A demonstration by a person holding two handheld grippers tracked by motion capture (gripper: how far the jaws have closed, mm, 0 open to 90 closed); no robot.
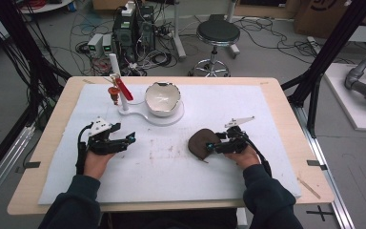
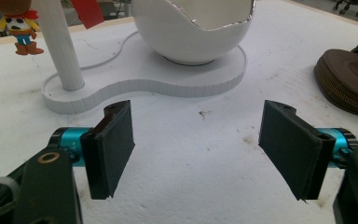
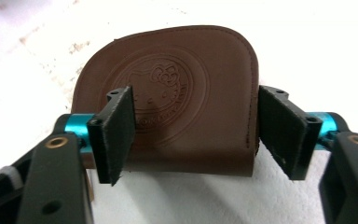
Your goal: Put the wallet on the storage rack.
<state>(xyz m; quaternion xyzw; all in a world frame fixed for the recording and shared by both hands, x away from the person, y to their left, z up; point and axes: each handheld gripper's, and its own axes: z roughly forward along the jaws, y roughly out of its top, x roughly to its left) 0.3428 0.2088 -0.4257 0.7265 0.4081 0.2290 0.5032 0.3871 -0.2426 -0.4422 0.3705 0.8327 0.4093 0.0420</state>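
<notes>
A brown leather coin pouch (image 1: 200, 142) lies flat on the white mat, right of centre; its embossed face (image 3: 177, 100) fills the right gripper view. My right gripper (image 1: 213, 144) hovers over the pouch's near edge with its jaws open, one pad (image 3: 116, 133) over the leather and the other just off its right side. My left gripper (image 1: 126, 140) stands open over bare mat at the left, nothing between its pads (image 2: 112, 149). In the left gripper view the pouch (image 2: 349, 81) shows at the far right.
A white stand (image 1: 155, 117) at the back of the mat carries a cracked-egg-shaped bowl (image 1: 162, 98) and a white post (image 1: 116, 78) with a small toy figure (image 2: 21, 28) and a red piece (image 1: 124, 88). Floor cables, computers and a stool lie beyond the table.
</notes>
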